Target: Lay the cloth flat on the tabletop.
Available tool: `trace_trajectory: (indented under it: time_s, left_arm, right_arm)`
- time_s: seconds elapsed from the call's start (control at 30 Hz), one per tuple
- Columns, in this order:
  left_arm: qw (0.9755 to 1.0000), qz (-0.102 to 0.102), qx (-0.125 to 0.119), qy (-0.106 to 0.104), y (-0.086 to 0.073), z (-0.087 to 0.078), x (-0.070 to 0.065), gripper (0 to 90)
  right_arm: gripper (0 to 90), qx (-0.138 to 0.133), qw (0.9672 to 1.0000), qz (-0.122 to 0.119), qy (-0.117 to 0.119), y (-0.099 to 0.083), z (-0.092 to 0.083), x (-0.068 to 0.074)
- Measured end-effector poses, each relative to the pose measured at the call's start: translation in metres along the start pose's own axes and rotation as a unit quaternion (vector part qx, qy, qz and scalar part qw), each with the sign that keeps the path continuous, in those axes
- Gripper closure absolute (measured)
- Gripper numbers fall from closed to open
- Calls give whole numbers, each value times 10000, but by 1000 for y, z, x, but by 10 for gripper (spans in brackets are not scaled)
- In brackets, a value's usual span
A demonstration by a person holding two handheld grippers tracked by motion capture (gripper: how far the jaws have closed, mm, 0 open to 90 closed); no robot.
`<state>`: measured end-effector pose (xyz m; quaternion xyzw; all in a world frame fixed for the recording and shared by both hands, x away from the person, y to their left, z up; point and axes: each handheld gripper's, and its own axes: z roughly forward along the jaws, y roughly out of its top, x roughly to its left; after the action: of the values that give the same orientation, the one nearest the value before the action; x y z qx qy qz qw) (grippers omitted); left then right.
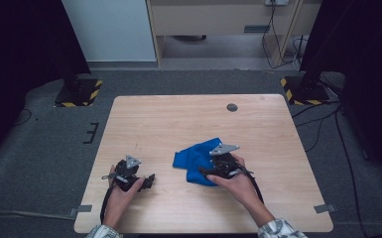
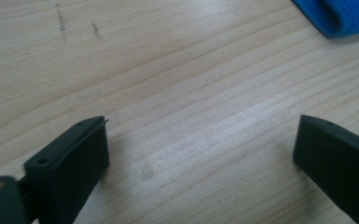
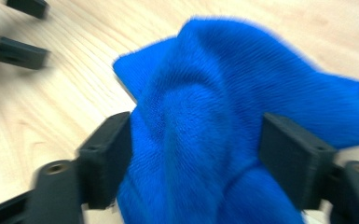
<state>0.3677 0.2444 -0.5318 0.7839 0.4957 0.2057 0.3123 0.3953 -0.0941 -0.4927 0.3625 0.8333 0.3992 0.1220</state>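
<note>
A blue cloth [image 1: 196, 161] is being worked on a wooden table [image 1: 188, 116], w/ folding judged as the job in hand; it is lying bunched and creased right of centre, toward the near half, so the job is being judged as early or mid-way: no flat, squared fold is being shown yet, and smoothing plus at least one clean fold are being left to do. The right gripper [image 3: 196, 154] is being held at the cloth's near-right side, jaws standing wide w/ a hump of cloth between them; in the right gripper view the fabric is brushing the inner faces, but a firm pinch is not being shown, so it is being read as open, not gripping. The left gripper [image 2: 200, 144] is being rested low over bare wood at the near left, jaws spread wide w/ nothing between them, and a folded edge of the cloth is being seen just beyond, far right in its view. Re room: the cloth is being kept well apart from all table edges; bare wood is lying open to the far side and to the left, w/ less room toward the near edge, where both hands are being held. A small dark grommet [image 1: 232, 107] is sitting near the far edge, well apart from the cloth.
</note>
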Motion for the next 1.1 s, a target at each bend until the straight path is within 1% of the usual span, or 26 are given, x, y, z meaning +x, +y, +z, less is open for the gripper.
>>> trace_trajectory:
  time_s: [0.03, 0.07, 0.13, 0.17, 0.2, 0.23, 0.3, 0.33, 0.37, 0.4, 0.43, 0.5, 0.53, 0.6, 0.63, 0.67, 0.7, 0.73, 0.77, 0.8, 0.83, 0.9, 0.93, 1.03, 1.07, 1.1]
  left_arm:
    - [10000, 0, 0, 0, 0, 0, 0, 17]
    - [9998, -61, -164, 3, 2, -4, 2, 14]
    - [9993, -180, -333, -62, 3, -8, 5, 21]
    - [9993, -180, -333, -62, 3, -8, 5, 24]
    - [9990, -198, -398, -97, 3, -10, 6, 26]
    - [9990, -198, -398, -97, 3, -10, 6, 28]
    - [9986, -198, -461, -188, 2, -13, 6, 34]
    - [9986, -198, -461, -188, 2, -13, 6, 38]
    - [9985, -193, -470, -220, 2, -13, 6, 38]
    - [9985, -169, -469, -216, 2, -13, 5, 42]
    - [9985, -119, -470, -242, 3, -14, 4, 44]
    - [9982, -123, -522, -265, 4, -14, 4, 37]
    - [9982, -113, -527, -282, 4, -15, 3, 39]
    - [9983, -82, -512, -280, 4, -15, 2, 40]
    - [9983, -69, -500, -278, 4, -15, 2, 40]
    - [9983, -70, -497, -285, 4, -15, 1, 42]
    - [9983, -70, -497, -285, 4, -15, 1, 43]
    - [9982, -44, -516, -300, 5, -15, 0, 44]
    - [9982, -44, -516, -300, 5, -15, 0, 47]
    - [9981, -19, -507, -339, 5, -15, -1, 47]
    - [9981, 12, -500, -371, 6, -14, -2, 49]
    - [9982, 26, -478, -374, 6, -14, -2, 50]
    - [9981, 48, -477, -390, 7, -14, -3, 50]
    - [9979, 57, -497, -421, 8, -15, -5, 50]
    - [9977, 89, -509, -434, 9, -14, -7, 50]
    - [9977, 89, -509, -434, 9, -14, -7, 50]
  right_arm:
    - [233, -77, 10000, -14, -1, 0, -7, -2]
    - [217, -118, 9999, -8, 18, -1, -14, -4]
    - [225, -148, 9999, -36, 33, -6, -26, -9]
    - [225, -148, 9999, -36, 33, -6, -26, -9]
    - [308, -177, 9998, -43, 36, -14, -34, -14]
    - [341, -195, 9998, -21, 49, -18, -37, -16]
    - [446, -188, 9998, -16, 104, -30, -41, -20]
    - [446, -188, 9998, -16, 104, -30, -41, -20]
    - [485, -172, 9997, -6, 144, -35, -41, -21]
    - [562, -196, 9995, 2, 233, -43, -38, -22]
    - [576, -162, 9995, 24, 279, -45, -36, -22]
    - [578, -98, 9995, -28, 314, -48, -32, -19]
    - [569, -56, 9993, -122, 345, -49, -30, -16]
    - [573, -38, 9994, -205, 283, -47, -27, -12]
    - [591, -21, 9993, -218, 297, -46, -26, -11]
    - [640, -29, 9992, -233, 324, -45, -25, -10]
    - [640, -29, 9992, -233, 324, -45, -25, -10]
    - [732, -7, 9991, -296, 299, -44, -23, -7]
    - [732, -7, 9991, -296, 299, -44, -23, -7]
    - [769, 43, 9990, -309, 311, -43, -22, -6]
    - [847, 76, 9988, -330, 358, -41, -20, -3]
    - [860, 116, 9987, -334, 376, -40, -19, -1]
    - [875, 197, 9984, -360, 386, -39, -16, 3]
    - [879, 225, 9981, -290, 497, -38, -12, 9]
    - [879, 218, 9978, -281, 563, -37, -11, 15]
    - [879, 218, 9978, -281, 563, -37, -11, 15]
